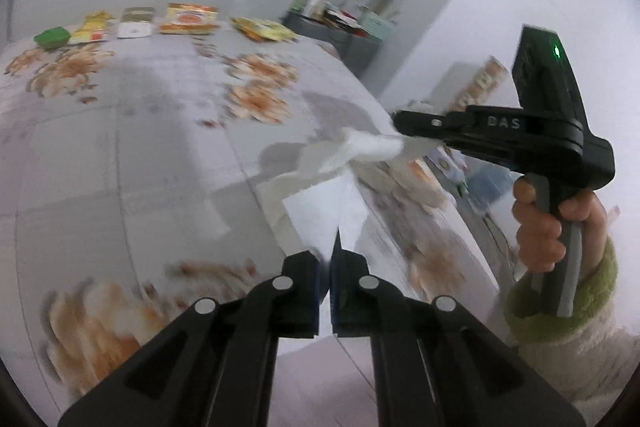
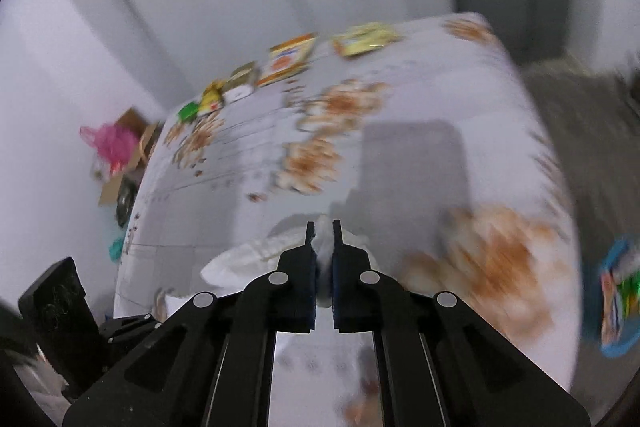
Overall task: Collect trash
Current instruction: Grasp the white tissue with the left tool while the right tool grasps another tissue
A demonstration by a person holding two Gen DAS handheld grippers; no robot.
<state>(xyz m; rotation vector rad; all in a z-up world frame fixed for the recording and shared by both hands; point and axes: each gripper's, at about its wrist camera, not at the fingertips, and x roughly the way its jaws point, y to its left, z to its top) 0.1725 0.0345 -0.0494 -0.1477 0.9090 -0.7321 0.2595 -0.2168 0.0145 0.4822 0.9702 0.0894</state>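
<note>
A crumpled white paper tissue (image 1: 360, 149) hangs over the flower-patterned tablecloth (image 1: 120, 147) near its right edge. My left gripper (image 1: 332, 251) is shut on the flat lower end of the tissue, which pokes up between the pads. A hand (image 1: 540, 227) in a green cuff holds my right gripper (image 1: 404, 135), which is shut on the bunched upper end. In the right wrist view my right gripper (image 2: 322, 227) pinches the tissue (image 2: 256, 255), which spreads out to the left. The black body of the left gripper (image 2: 60, 299) shows at the bottom left.
Snack packets line the table's far edge: a green box (image 1: 50, 37), a yellow packet (image 1: 92, 31), an orange packet (image 1: 188, 19), another yellow packet (image 1: 264, 29). A cluttered grey cabinet (image 1: 340, 31) stands beyond. A blue basket (image 2: 616, 299) with wrappers sits right of the table.
</note>
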